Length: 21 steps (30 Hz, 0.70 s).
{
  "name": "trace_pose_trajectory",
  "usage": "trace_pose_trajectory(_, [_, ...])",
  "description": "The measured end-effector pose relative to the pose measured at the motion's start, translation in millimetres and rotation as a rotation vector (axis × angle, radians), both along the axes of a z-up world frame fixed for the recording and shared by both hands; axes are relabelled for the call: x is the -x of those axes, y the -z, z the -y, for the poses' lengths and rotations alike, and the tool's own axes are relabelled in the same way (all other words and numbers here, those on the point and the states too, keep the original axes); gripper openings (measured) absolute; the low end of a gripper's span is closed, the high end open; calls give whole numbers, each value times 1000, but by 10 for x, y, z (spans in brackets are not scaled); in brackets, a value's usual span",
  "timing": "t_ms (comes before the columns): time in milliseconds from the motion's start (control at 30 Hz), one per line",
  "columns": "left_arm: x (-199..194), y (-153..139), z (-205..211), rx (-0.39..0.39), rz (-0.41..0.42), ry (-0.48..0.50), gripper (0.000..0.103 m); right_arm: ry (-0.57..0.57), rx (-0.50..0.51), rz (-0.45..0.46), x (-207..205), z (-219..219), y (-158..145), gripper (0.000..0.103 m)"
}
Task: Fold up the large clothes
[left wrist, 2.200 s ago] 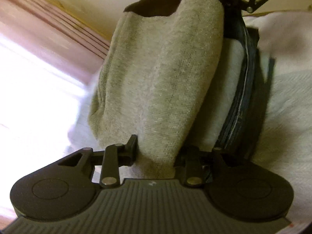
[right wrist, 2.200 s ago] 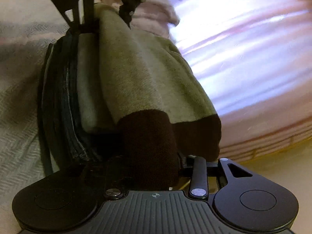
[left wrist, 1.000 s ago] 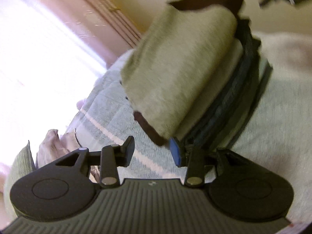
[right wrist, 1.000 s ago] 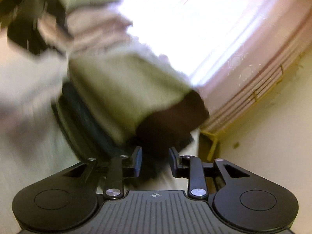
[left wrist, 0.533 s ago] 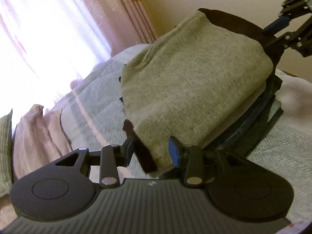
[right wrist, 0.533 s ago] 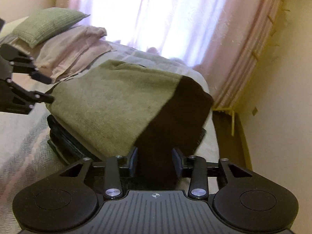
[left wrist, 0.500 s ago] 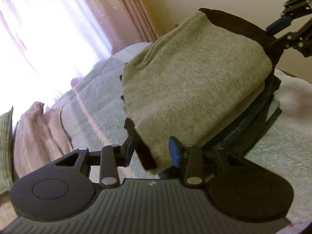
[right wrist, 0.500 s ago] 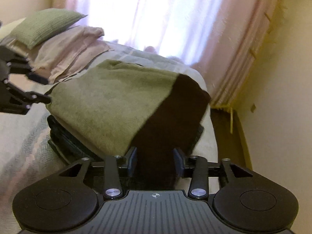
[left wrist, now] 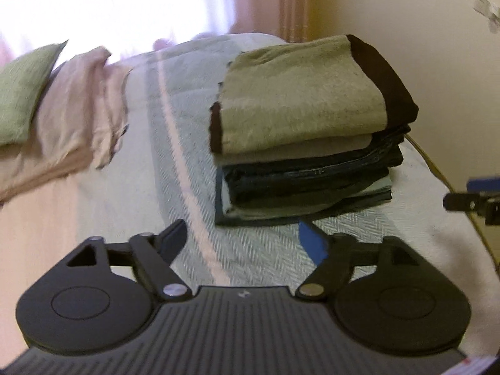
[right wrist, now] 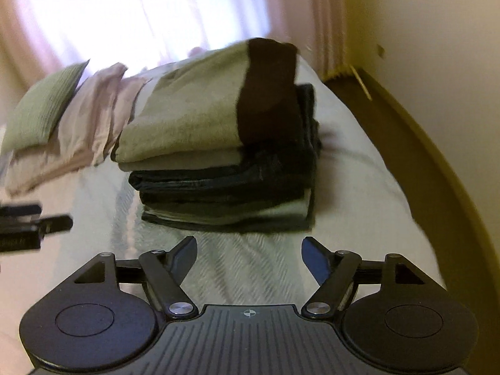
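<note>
A folded grey-green sweater [left wrist: 300, 93] with a dark brown band [left wrist: 384, 78] lies on top of a stack of folded clothes [left wrist: 306, 187] on the bed. The same sweater [right wrist: 187, 118] tops the stack [right wrist: 225, 200] in the right wrist view. My left gripper [left wrist: 242, 237] hangs open in front of the stack, apart from it, with nothing between its fingers. My right gripper [right wrist: 248, 253] is open too, just short of the stack's near edge. The right gripper's tip [left wrist: 468, 200] shows at the right edge of the left view, and the left gripper's tip [right wrist: 34, 225] at the left edge of the right view.
The stack rests on a pale herringbone bedspread [left wrist: 175, 156]. A green cushion [left wrist: 22, 93] and pink pillows [left wrist: 72, 118] lie at the head of the bed. Pink curtains [right wrist: 125, 15] cover a bright window. A cream wall [right wrist: 437, 47] and a dark floor strip [right wrist: 406, 131] run along the right.
Both grippers have let go of the sweater, opened wider and pulled back from the stack. The sweater now lies flat on top of the stack.
</note>
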<state>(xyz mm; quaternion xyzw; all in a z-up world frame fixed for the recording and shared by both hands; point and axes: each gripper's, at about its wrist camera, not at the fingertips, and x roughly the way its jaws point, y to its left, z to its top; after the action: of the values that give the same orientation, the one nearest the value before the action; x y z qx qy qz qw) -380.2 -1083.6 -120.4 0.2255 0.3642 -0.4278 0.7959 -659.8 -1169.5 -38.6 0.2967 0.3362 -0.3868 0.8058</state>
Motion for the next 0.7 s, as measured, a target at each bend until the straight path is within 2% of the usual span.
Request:
trace_pose_trajectory(67, [69, -86, -111, 13, -13, -30, 91, 21, -15, 18, 65, -81, -101, 72])
trace_pose_trajectory(200, [120, -256, -310, 31, -31, -86, 102, 63, 19, 11, 158, -280, -342, 74])
trace_pose_trajectory(433, [118, -584, -640, 68, -52, -83, 102, 174, 54, 11, 245, -662, -676, 76])
trace_pose_trajectory(700, [93, -762, -1042, 80, -40, -66, 102, 199, 72, -3, 151, -1020, -846, 76])
